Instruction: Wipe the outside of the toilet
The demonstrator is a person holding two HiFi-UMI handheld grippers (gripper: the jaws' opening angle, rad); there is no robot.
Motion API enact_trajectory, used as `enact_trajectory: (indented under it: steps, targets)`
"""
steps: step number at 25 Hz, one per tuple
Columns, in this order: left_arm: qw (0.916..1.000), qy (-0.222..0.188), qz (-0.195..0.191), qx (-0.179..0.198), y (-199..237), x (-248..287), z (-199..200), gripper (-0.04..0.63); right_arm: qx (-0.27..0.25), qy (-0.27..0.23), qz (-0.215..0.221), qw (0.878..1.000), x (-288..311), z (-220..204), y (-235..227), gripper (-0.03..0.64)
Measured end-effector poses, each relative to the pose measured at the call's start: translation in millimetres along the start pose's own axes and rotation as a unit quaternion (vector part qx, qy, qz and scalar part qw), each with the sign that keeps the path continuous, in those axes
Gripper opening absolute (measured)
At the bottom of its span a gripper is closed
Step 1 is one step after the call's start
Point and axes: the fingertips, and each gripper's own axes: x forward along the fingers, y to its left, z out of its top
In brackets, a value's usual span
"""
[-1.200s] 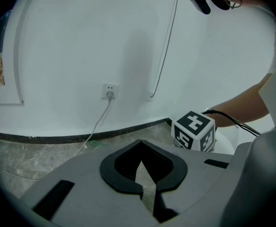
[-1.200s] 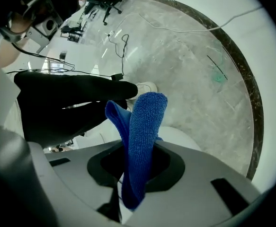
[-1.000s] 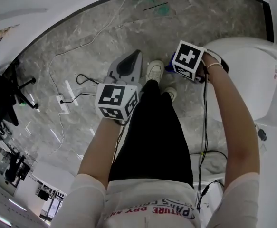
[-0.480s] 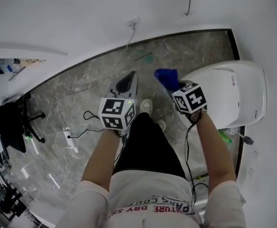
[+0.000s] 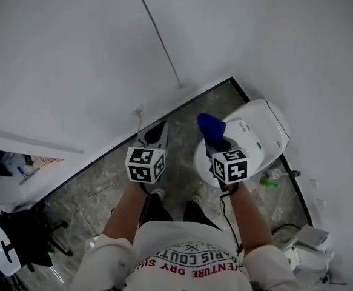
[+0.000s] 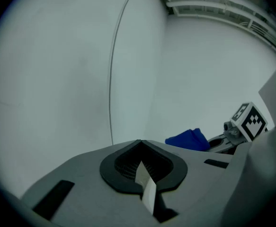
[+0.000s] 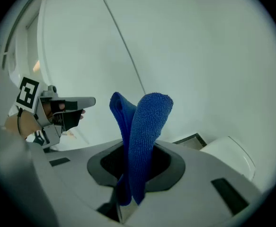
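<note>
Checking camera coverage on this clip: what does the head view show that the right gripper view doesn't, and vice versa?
Only the head view: the whole closed lid of the toilet, the person's shirt and a green object beside the toilet. Only the right gripper view: the right tool with its jaws closed on the blue cloth. Both: that cloth, the left tool and the wall cable.

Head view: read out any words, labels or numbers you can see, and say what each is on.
"PARIS COUT": red print on the shirt, cut off after that.
Second red line on the shirt, just below it: too blurred to read reliably.
Small red mark on the toilet: too small to read.
</note>
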Motion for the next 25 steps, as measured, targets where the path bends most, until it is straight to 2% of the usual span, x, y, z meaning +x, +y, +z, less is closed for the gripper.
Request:
enact_trajectory:
  steps: [3,6,8,13,18,22,25]
  targets:
    - [0.9981,0.014,-0.055,0.025,-24,-8,31,0.006,0.04,-0.04,-0.06,0.997,-49,18,-2,0.075]
    - [0.9926,0.006,-0.111,0.048,-42,-16,64,0.006,0.073,-0.091,-0.121,0.986,-92,33,0,0.077]
    - [0.9855,0.001,-0.156,0.066,-58,-18,81,0.006,0.097,-0.126,-0.176,0.971,-123,35,-1,0.077]
    - [0.9663,0.003,-0.242,0.089,-104,-27,95,0.006,0.164,-0.187,-0.293,0.923,-192,16,-1,0.077]
    - [0.9449,-0.01,-0.308,0.109,-141,-49,100,0.006,0.211,-0.202,-0.362,0.885,-236,-19,16,0.077]
    - [0.9273,-0.017,-0.353,0.123,-171,-69,99,0.006,0.223,-0.212,-0.413,0.857,-271,-42,32,0.076]
    - [0.9181,-0.021,-0.374,0.128,-187,-78,98,0.006,0.223,-0.219,-0.441,0.841,-290,-52,39,0.077]
